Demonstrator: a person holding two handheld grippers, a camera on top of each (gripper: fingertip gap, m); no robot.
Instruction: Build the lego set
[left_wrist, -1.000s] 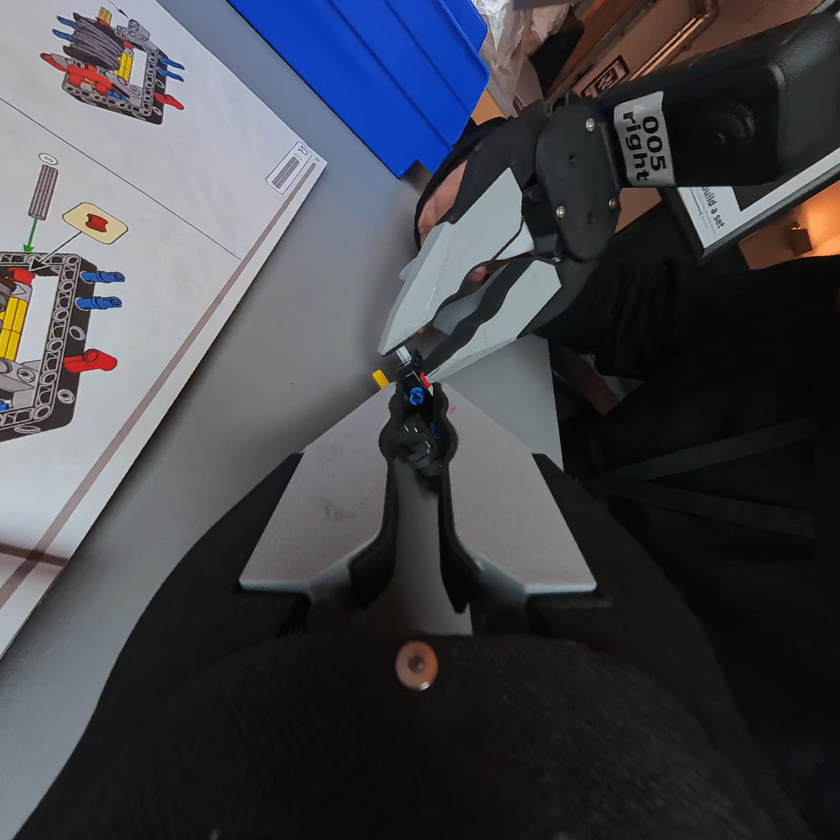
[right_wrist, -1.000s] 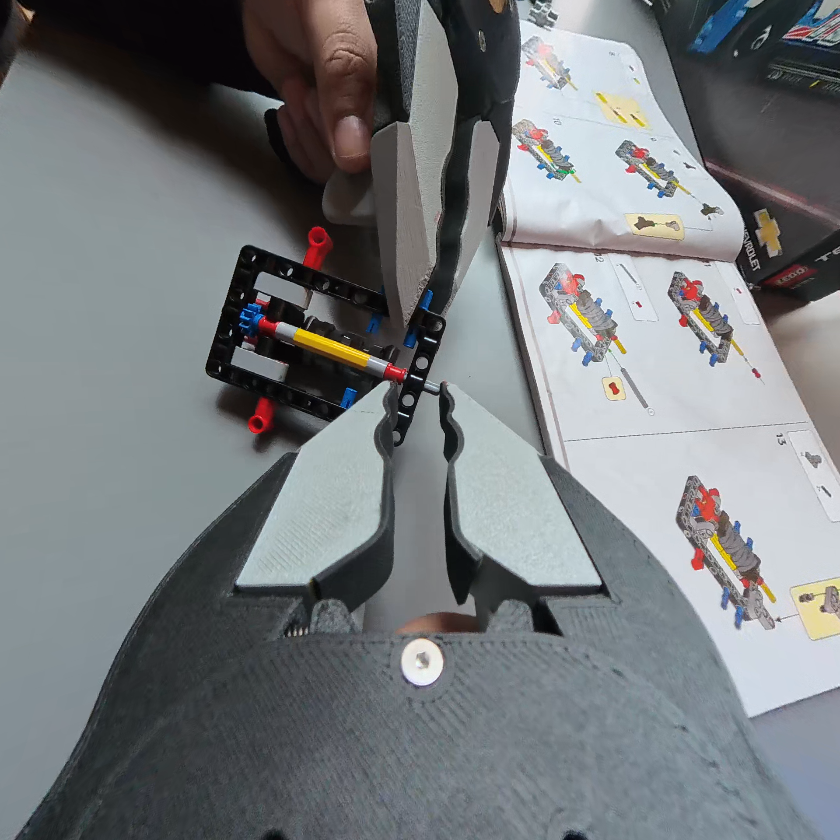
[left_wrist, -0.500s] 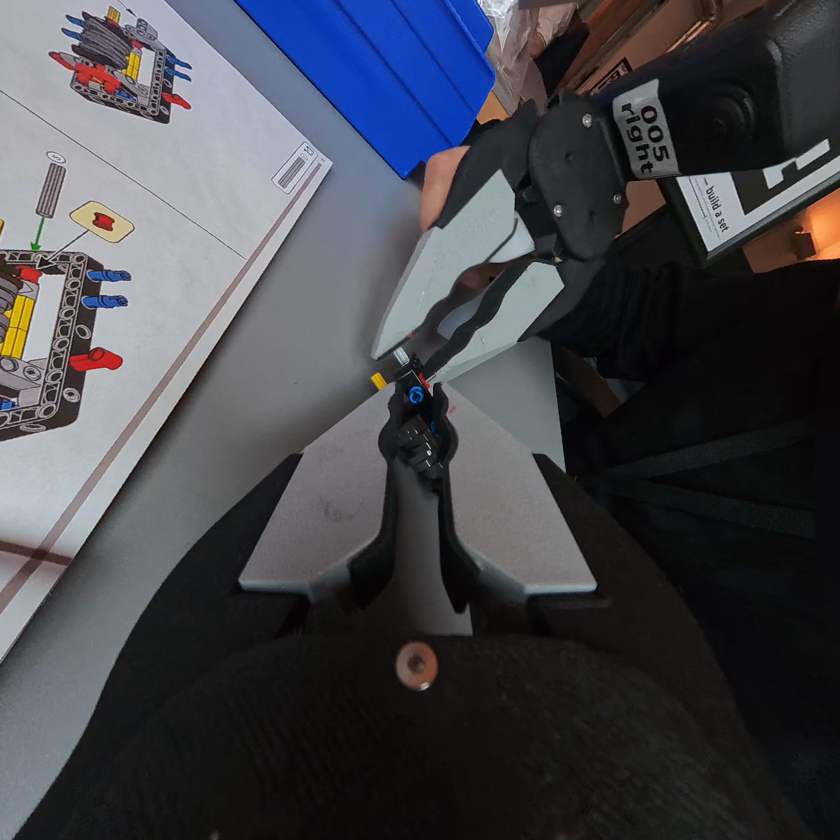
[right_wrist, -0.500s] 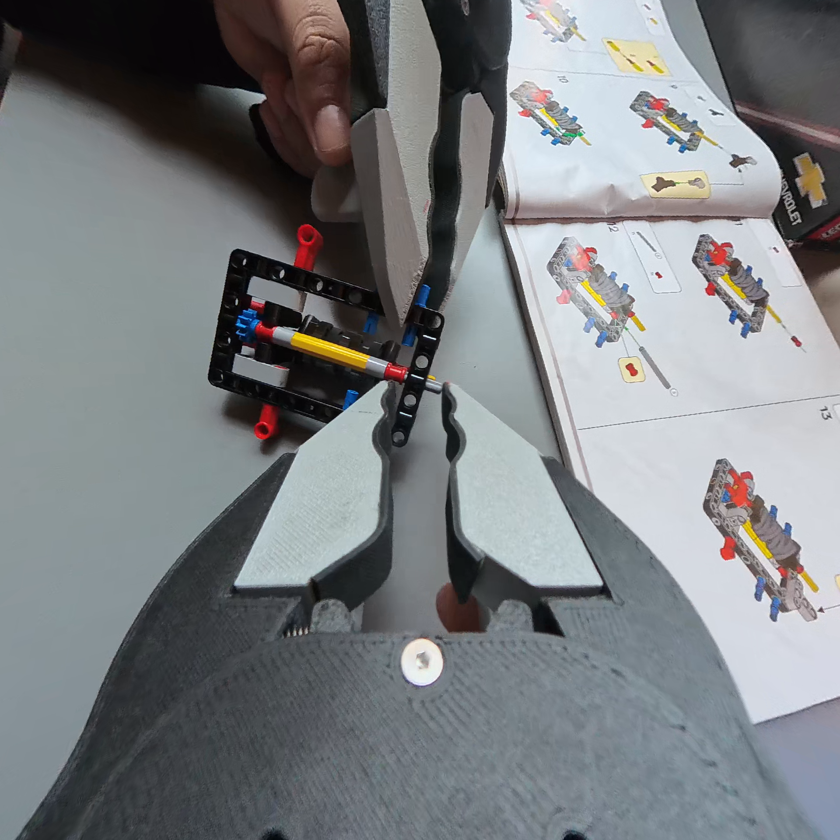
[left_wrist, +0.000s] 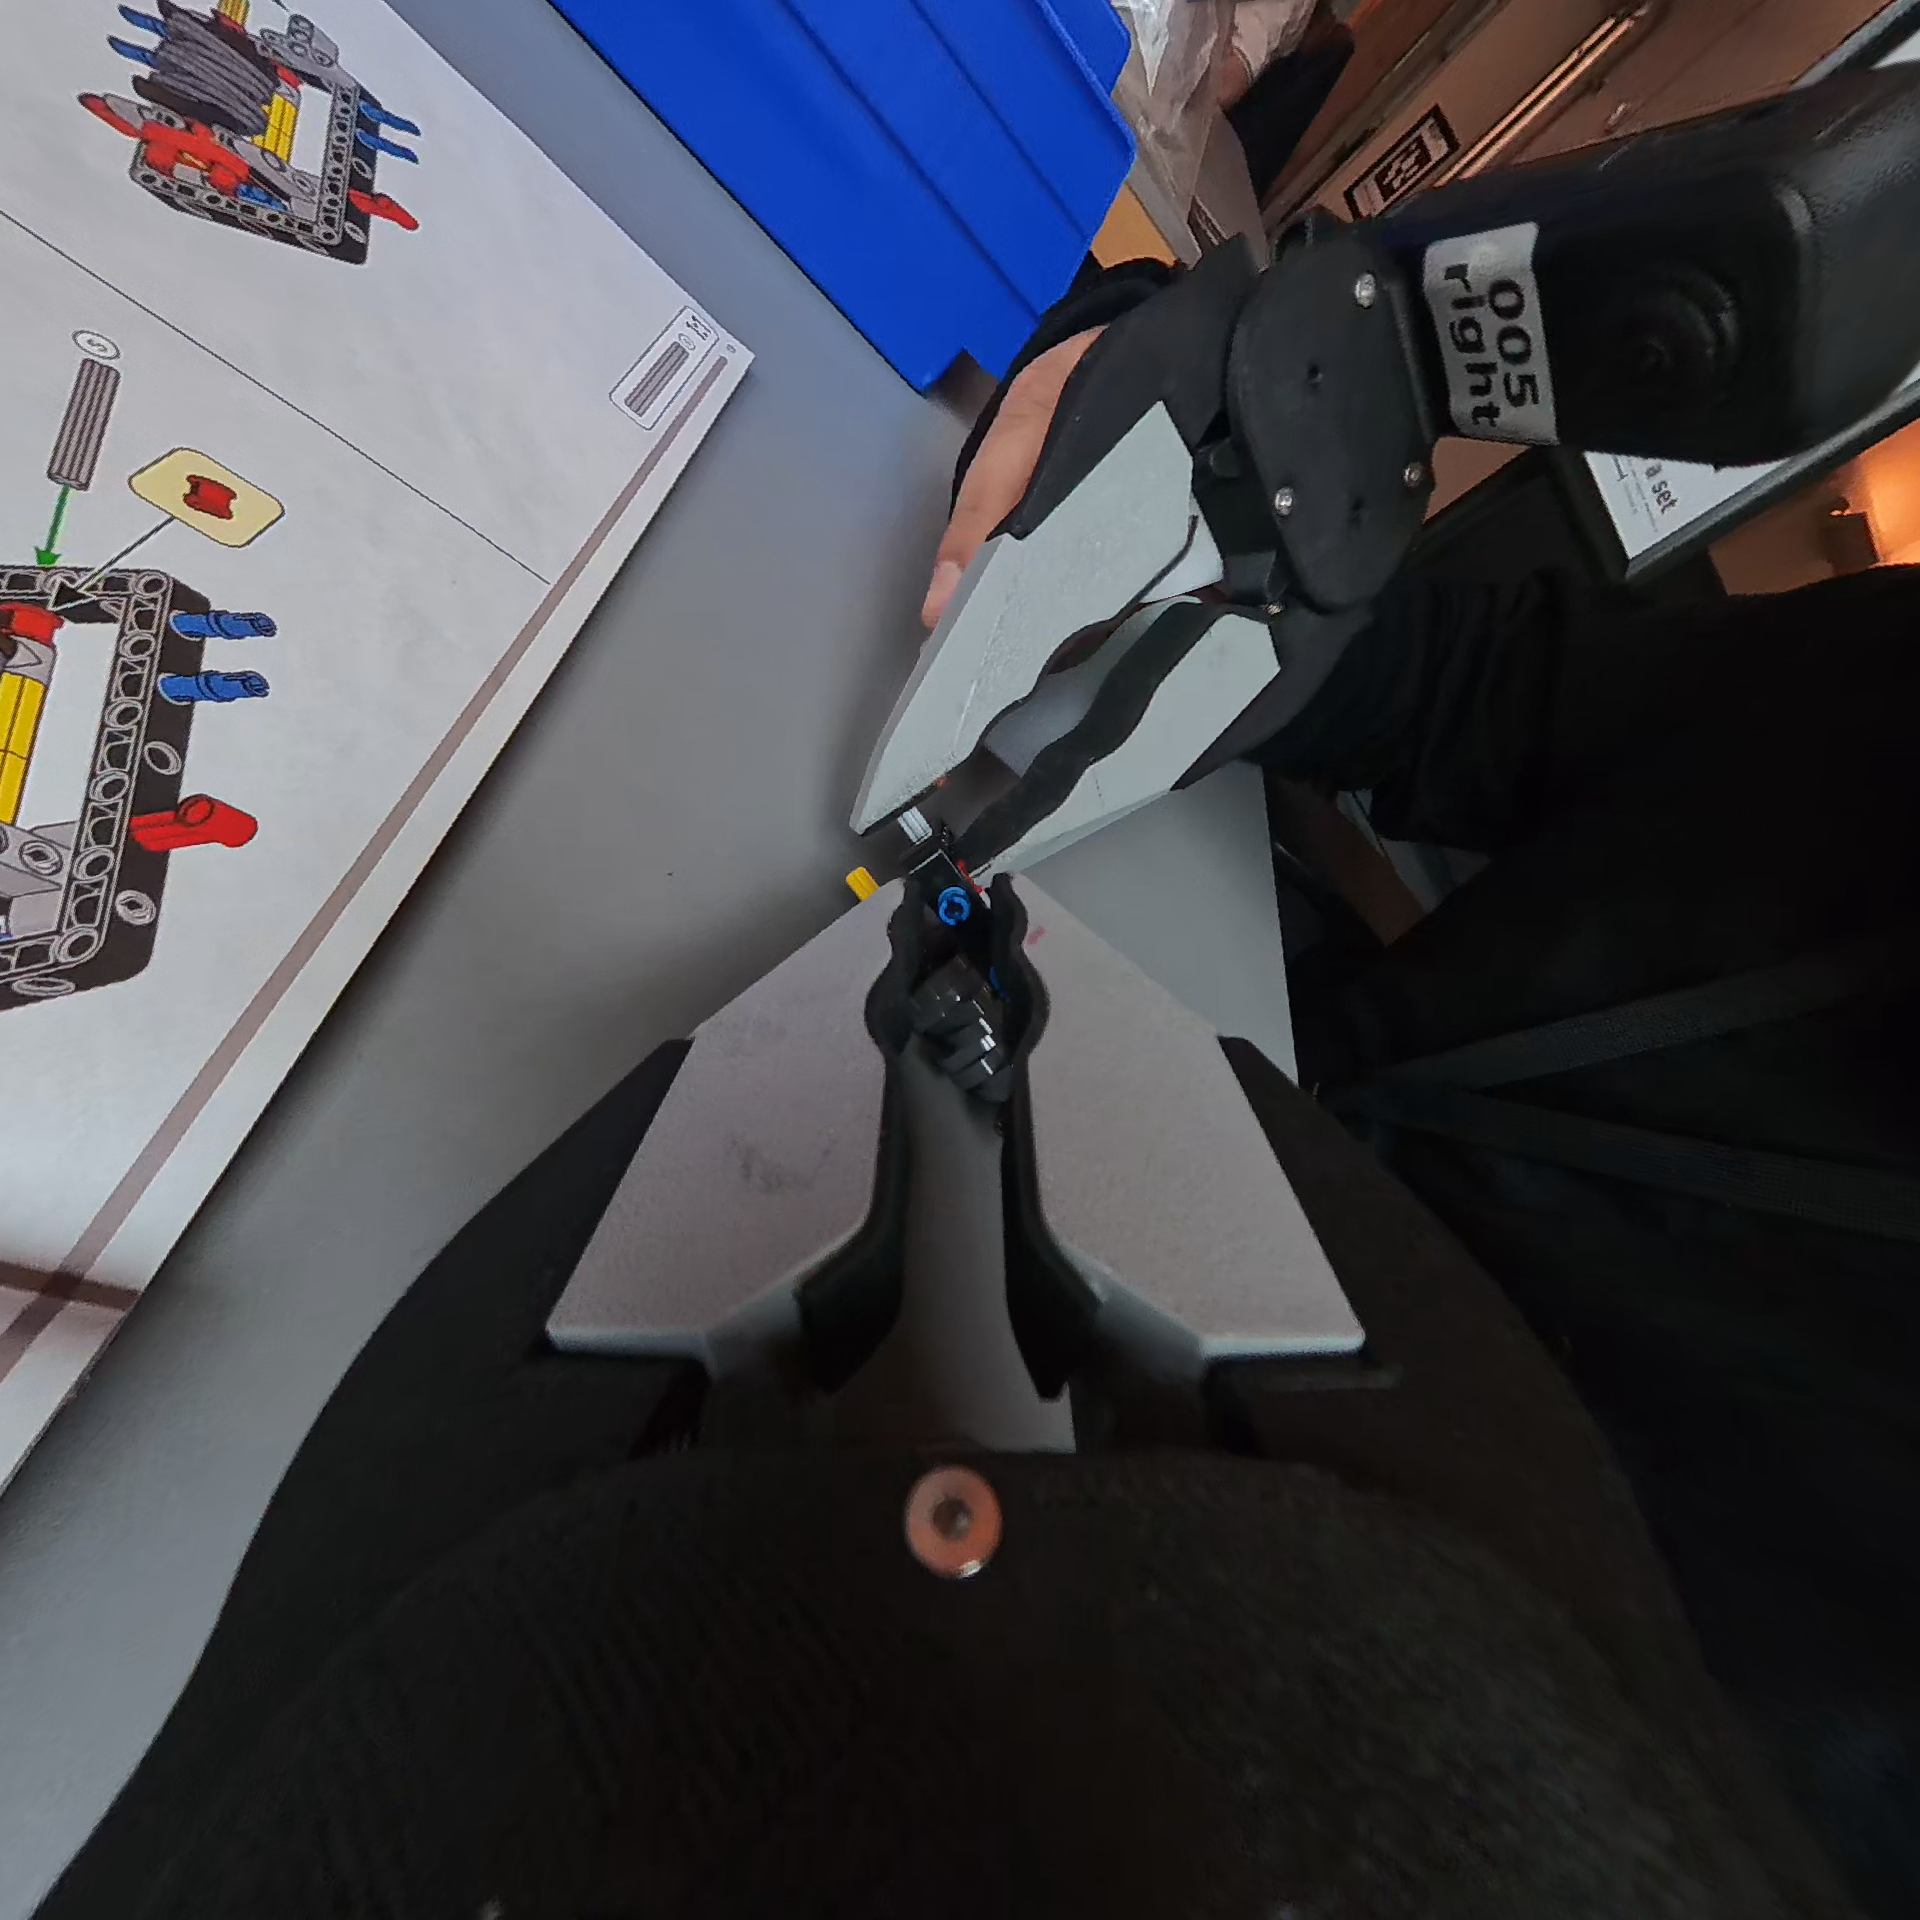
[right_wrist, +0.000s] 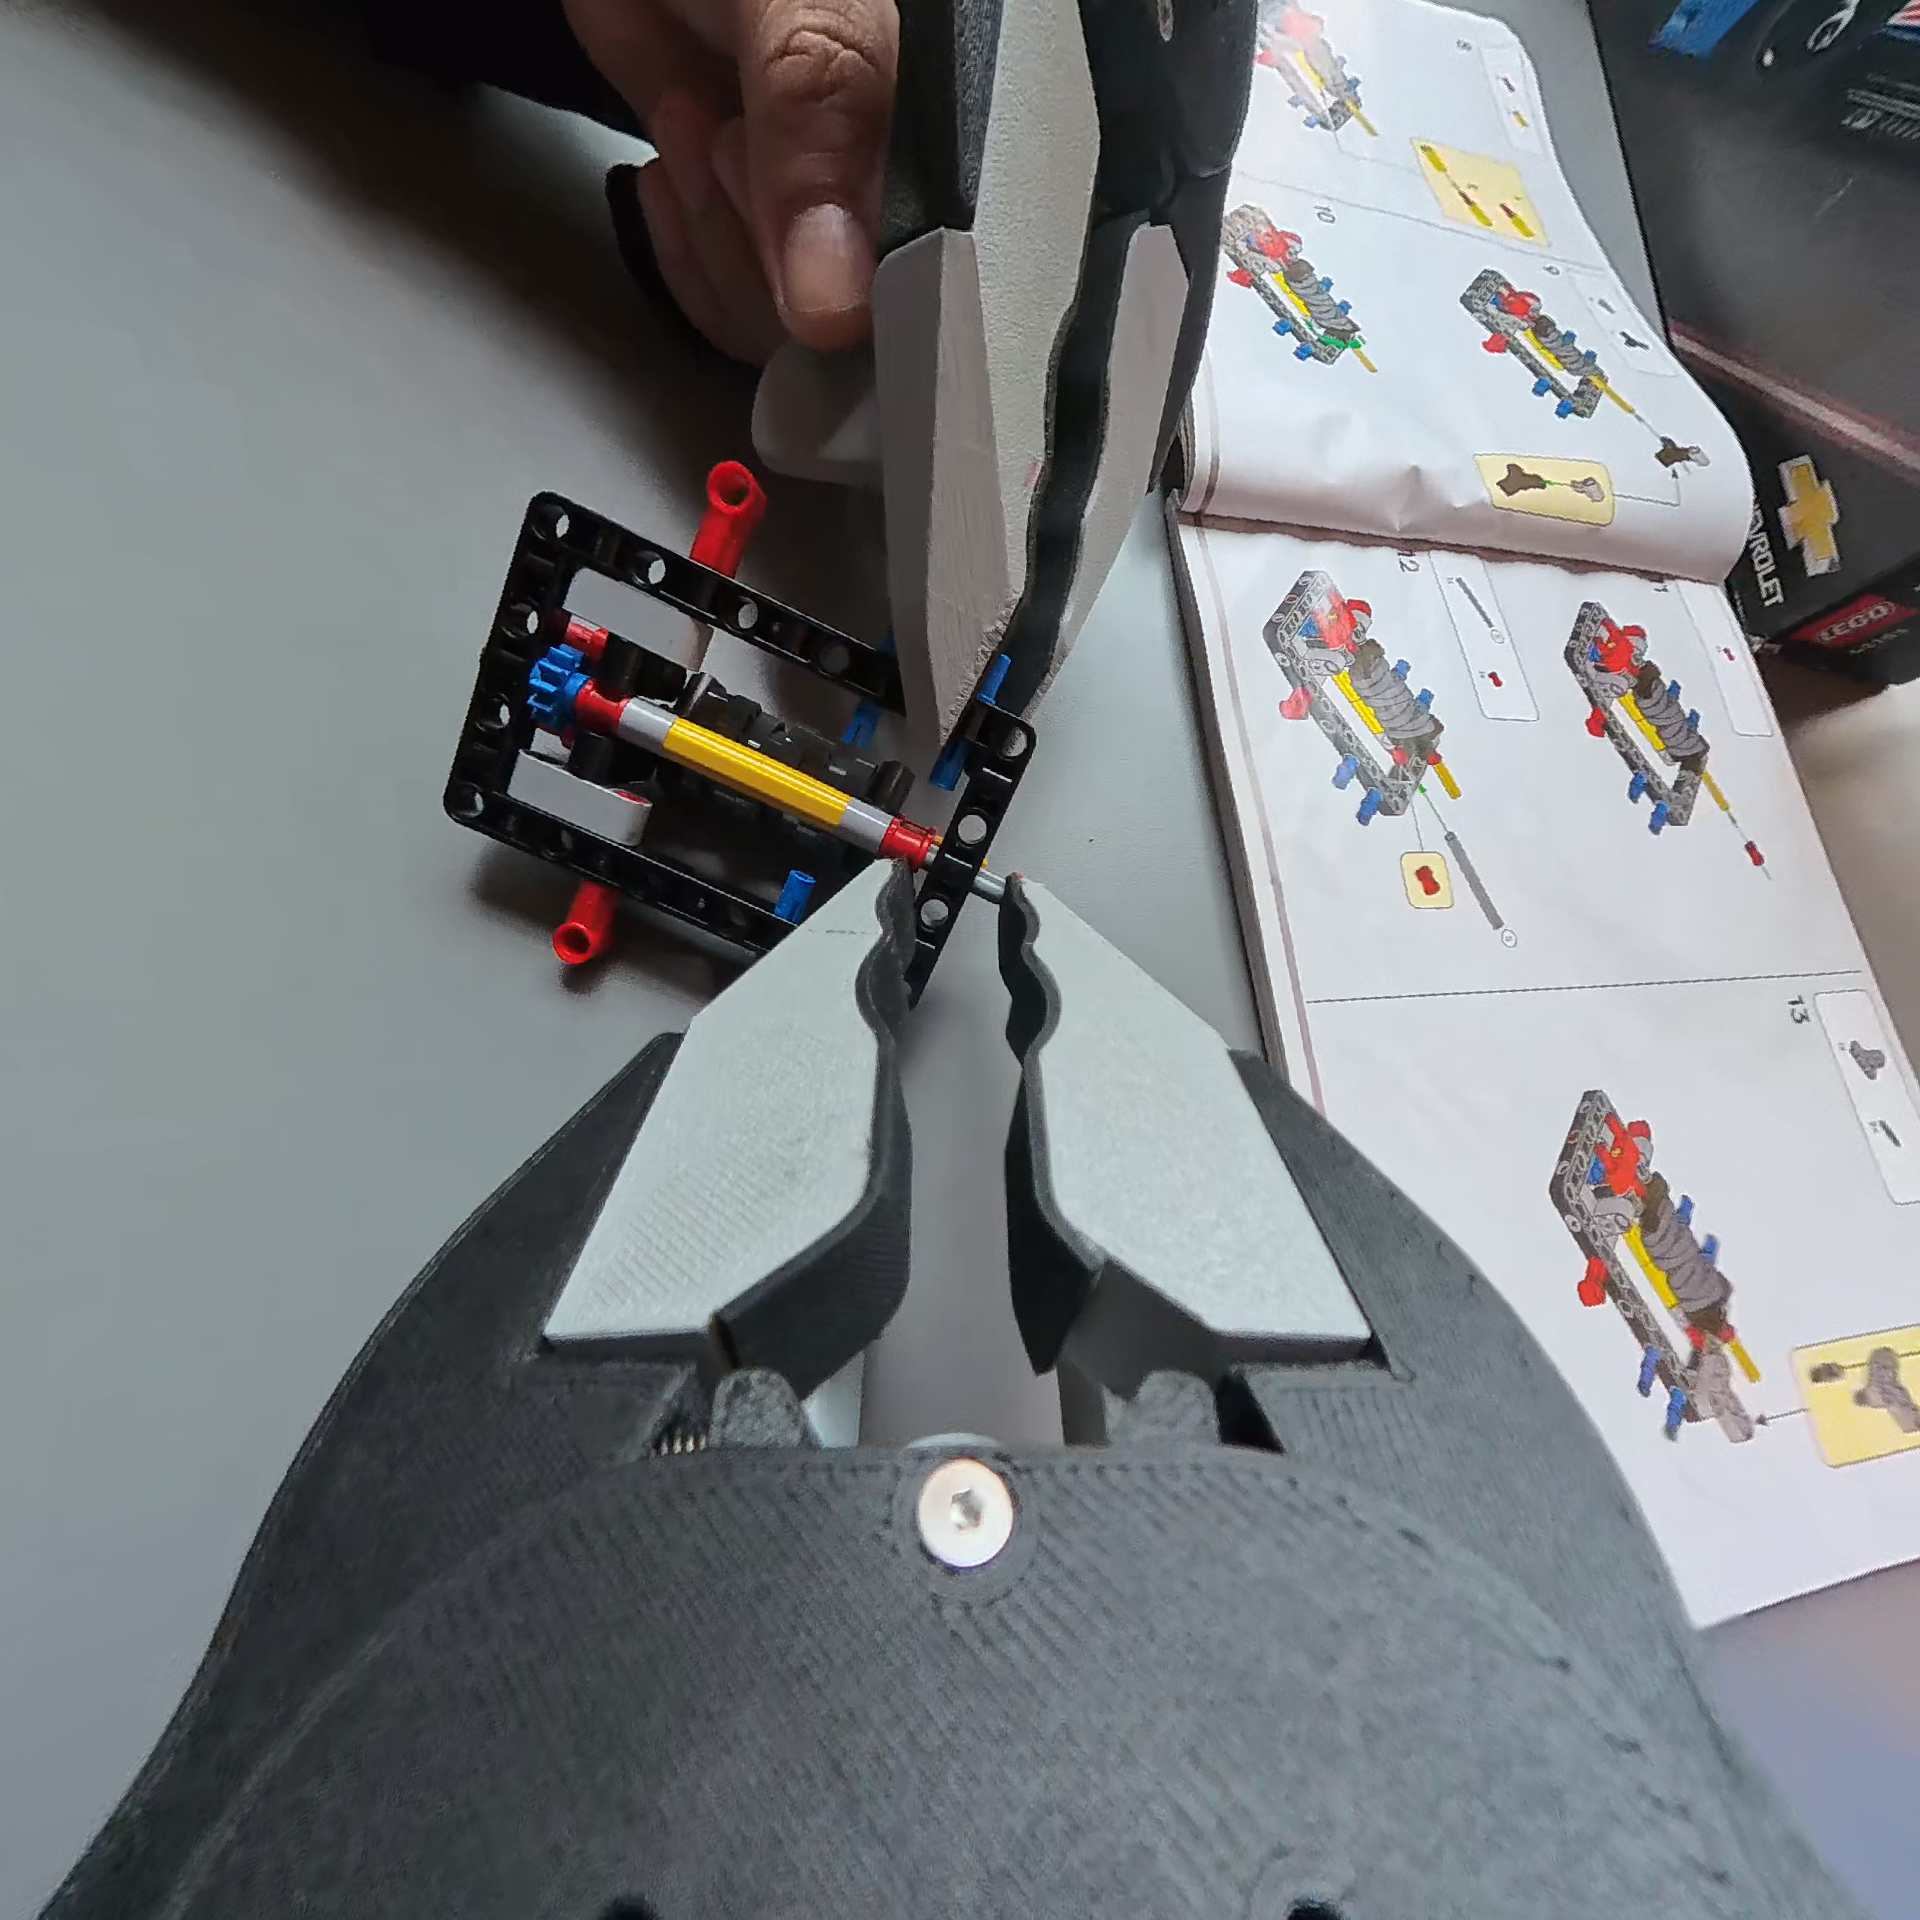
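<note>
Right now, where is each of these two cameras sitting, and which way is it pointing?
Left wrist view: sits on the left gripper, looking along its fingers shut on the lego frame; beyond, the right gripper and a hand.
Right wrist view: sits on the right gripper, its fingers apart around the frame's end, facing the left gripper and the instruction booklet.
Shared: frame, booklet, grey table.

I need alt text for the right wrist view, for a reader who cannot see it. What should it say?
A black lego frame with a yellow and grey axle lies on a grey table; the left hand-held gripper is shut on its far corner. The right hand-held gripper, open, straddles the near end beam and axle tip. An open instruction booklet lies to the right.
</note>
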